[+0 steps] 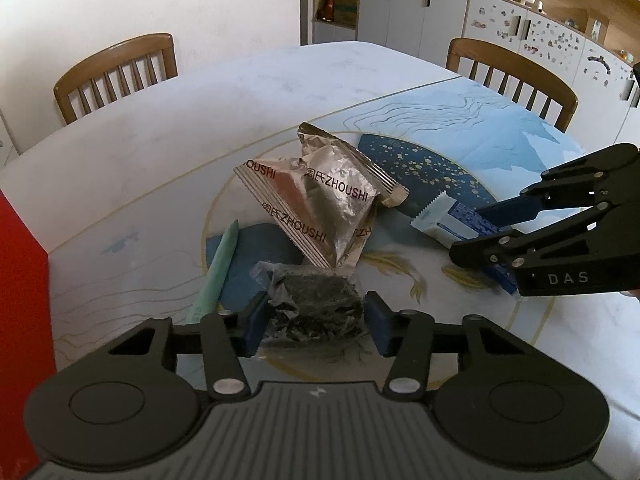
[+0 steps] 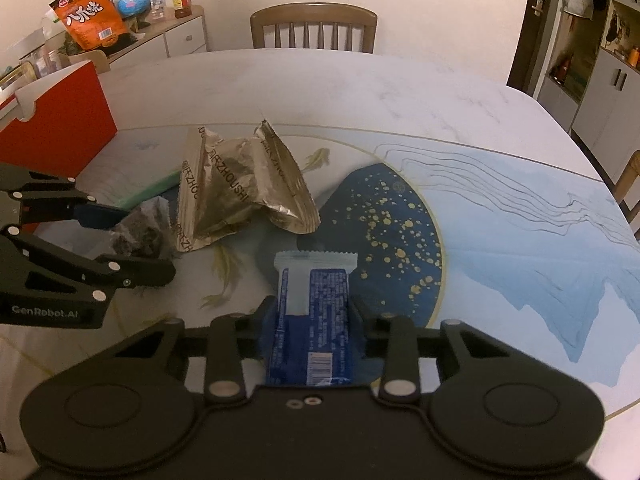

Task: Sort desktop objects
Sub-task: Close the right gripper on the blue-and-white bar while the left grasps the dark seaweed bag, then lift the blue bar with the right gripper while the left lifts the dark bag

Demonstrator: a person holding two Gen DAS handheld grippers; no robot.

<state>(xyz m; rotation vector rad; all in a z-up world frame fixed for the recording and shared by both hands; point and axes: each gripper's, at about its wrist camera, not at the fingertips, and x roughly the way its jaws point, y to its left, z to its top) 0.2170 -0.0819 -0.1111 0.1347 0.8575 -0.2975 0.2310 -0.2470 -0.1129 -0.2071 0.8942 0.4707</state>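
Observation:
A dark crumpled snack in clear wrap [image 1: 316, 308] lies on the patterned table mat [image 1: 460, 148]. My left gripper [image 1: 316, 322] has its blue pads [image 1: 256, 324] pressed on both of the snack's sides; in the right wrist view this gripper [image 2: 140, 240] reaches in from the left around the same dark snack [image 2: 138, 230]. A blue-and-white wrapped bar [image 2: 312, 320] lies flat, and my right gripper [image 2: 313, 318] is shut on its long edges. The left wrist view shows that gripper [image 1: 468, 234] on the bar [image 1: 444, 222]. Two gold foil packets [image 1: 320, 200] [image 2: 240, 192] lean together between them.
A thin green wrapped stick [image 1: 218, 268] [image 2: 160, 186] lies left of the foil packets. A red box [image 2: 60, 120] [image 1: 20, 300] stands at the table's left. Wooden chairs [image 1: 116, 72] [image 2: 314, 26] line the far edge. An orange snack bag [image 2: 90, 12] sits on a sideboard.

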